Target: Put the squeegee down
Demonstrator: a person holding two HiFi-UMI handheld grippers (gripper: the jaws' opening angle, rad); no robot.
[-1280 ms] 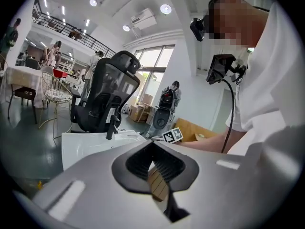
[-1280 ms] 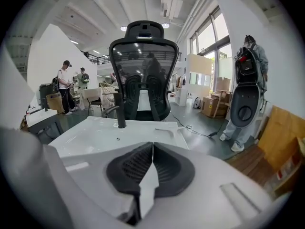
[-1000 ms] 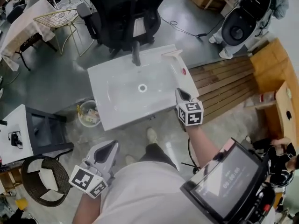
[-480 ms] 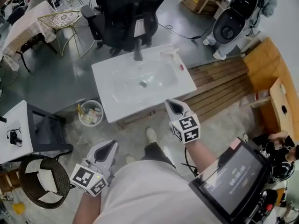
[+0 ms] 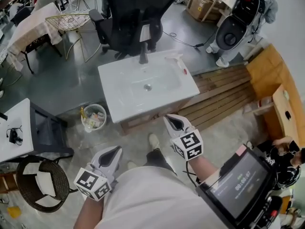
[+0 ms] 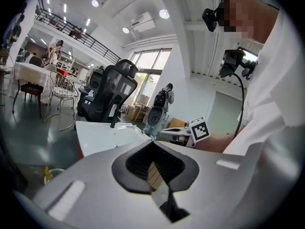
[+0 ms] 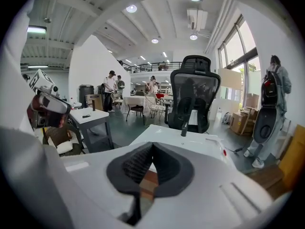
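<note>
The white squeegee (image 5: 175,57) lies on the far right corner of the white sink (image 5: 119,99), beside a small red item (image 5: 185,71); nothing holds it. My right gripper (image 5: 171,121) hangs over the floor in front of the sink's near edge, shut and empty. My left gripper (image 5: 114,151) is lower left, close to my body, also shut with nothing in it. In the left gripper view the left gripper (image 6: 155,168) faces the sink (image 6: 105,137) and my right hand. In the right gripper view the right gripper (image 7: 147,168) points at the sink (image 7: 190,144).
A dark faucet (image 5: 143,55) stands at the sink's back edge, with a black office chair (image 5: 133,13) behind it. A waste bin (image 5: 93,117) sits on the floor left of the sink. Wooden slats (image 5: 219,97) lie to the right, a wicker chair (image 5: 38,185) at lower left.
My right gripper has drawn back from the sink's right edge toward my body. I have stepped away from the sink. The squeegee stays on the sink.
</note>
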